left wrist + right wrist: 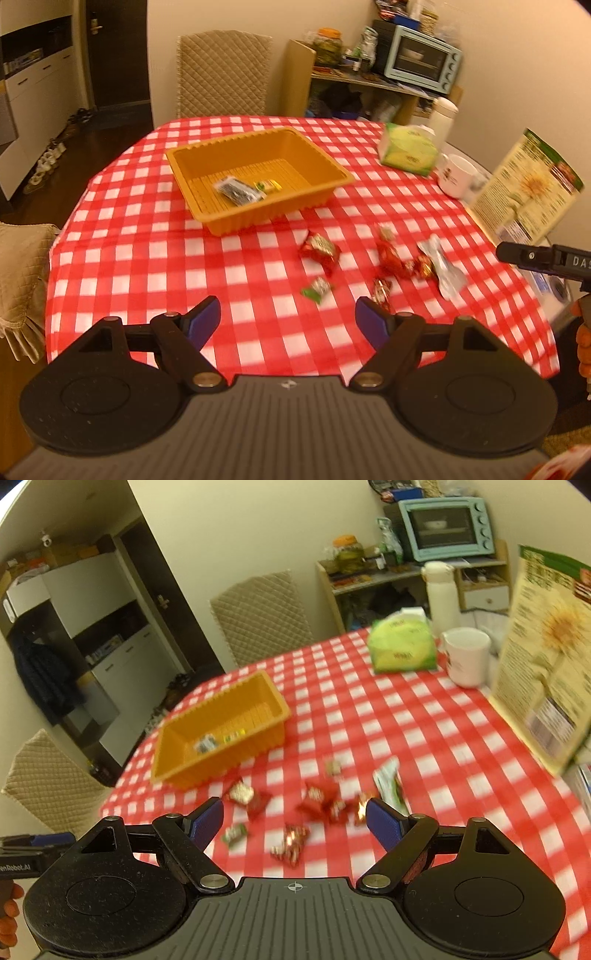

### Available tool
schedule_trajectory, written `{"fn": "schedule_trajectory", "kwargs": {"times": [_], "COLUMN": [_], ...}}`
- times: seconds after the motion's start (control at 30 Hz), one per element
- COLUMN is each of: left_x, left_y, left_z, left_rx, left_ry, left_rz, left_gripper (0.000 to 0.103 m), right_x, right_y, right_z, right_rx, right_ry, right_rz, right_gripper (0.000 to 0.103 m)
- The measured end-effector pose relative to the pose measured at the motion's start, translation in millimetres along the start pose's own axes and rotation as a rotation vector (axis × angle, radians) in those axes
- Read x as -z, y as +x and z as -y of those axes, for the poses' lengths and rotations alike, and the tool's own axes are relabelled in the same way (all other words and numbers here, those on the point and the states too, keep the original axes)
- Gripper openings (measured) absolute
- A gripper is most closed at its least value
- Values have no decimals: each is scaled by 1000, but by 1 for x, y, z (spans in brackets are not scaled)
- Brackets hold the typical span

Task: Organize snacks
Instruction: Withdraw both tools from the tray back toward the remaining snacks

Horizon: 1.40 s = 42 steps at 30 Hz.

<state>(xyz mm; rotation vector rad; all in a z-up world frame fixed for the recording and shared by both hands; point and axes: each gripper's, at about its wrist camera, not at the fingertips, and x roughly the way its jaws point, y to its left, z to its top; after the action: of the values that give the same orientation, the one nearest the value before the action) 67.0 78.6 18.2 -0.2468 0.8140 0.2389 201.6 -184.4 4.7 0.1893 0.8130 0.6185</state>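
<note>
Orange tray (334, 175) holds two small packets (240, 190); both tools gape empty.

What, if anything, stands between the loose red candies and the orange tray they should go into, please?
Nothing visible does: only bare checkered tablecloth lies between the red candies and the orange tray. Both claws, left and right, are open and empty.

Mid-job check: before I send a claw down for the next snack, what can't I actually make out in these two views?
- Red snacks, right wrist view: motion blur merges them; the count is unsure.
- Two packets in the orange basket, right wrist view: too small and blurred to identify.
- Right claw, left wrist view: cut off by the frame edge.
- Print on the standing card, both views: blurred, unreadable.
</note>
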Motion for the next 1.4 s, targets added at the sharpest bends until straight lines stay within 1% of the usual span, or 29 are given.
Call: {"fn": "schedule_trajectory", "kwargs": {"times": [0.2,0.37,0.5,0.67,0.87,1.2,1.4], "left_x": [25,41,50,59,68,70,68], "left_y": [-13,-19,-22,-24,-24,-18,-11], "left_z": [-3,-6,-10,-14,-23,-28,-24], "left_rx": [39,61,70,63,53,47,53], "left_ry": [20,30,37,53,48,29,26], "left_rz": [-27,-47,-59,-67,-84,-96,-97], "left_gripper": [78,78,78,78,78,78,78], "right_x": [36,58,72,85,93,94,93], "right_y": [-24,-36,-38,-34,-26,-15,-8], "right_z": [-7,-10,-14,-20,-27,-28,-20], "right_rx": [72,115,131,135,130,126,163], "right_ry": [9,18,25,18,4,-9,-31], "right_rz": [-20,-43,-66,-95,-130,-164,-190], "right_gripper": [84,84,84,84,84,84,83]}}
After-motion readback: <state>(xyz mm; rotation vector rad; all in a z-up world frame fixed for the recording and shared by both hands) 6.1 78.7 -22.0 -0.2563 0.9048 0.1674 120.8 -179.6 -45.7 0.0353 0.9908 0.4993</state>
